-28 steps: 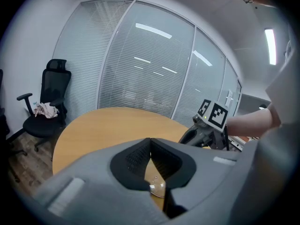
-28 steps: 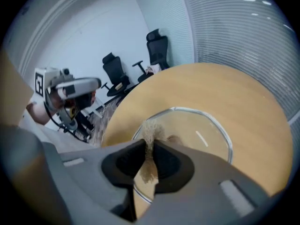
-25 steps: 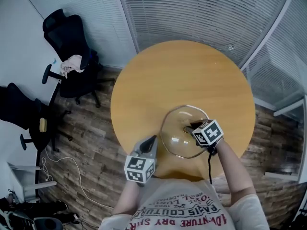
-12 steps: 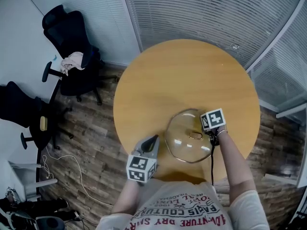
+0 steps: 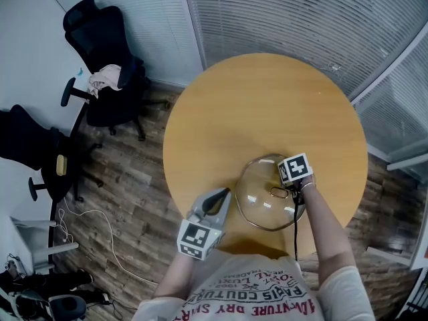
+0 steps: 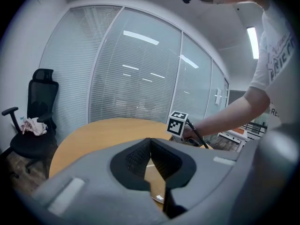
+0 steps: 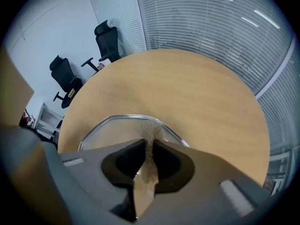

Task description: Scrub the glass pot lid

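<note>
The glass pot lid (image 5: 257, 202) lies flat on the round wooden table (image 5: 261, 105), near its front edge, with its metal handle (image 5: 276, 192) up. My right gripper (image 5: 291, 166) is over the lid's right far side, shut on a thin tan scrubbing pad (image 7: 149, 135). In the right gripper view the pad touches the lid (image 7: 110, 132) at its far rim. My left gripper (image 5: 219, 196) hovers off the table's front left edge, left of the lid, shut with nothing between its jaws (image 6: 150, 146). The left gripper view also shows the right gripper's marker cube (image 6: 177, 123).
Two black office chairs (image 5: 100, 39) (image 5: 27, 146) stand on the wooden floor to the left; one carries a crumpled cloth (image 5: 107, 77). Glass walls with blinds (image 5: 294, 12) run behind the table. A white cable (image 5: 87, 219) lies on the floor.
My right gripper has slid with the pad from beside the lid's handle out toward the far right rim. The left gripper has stayed about where it was.
</note>
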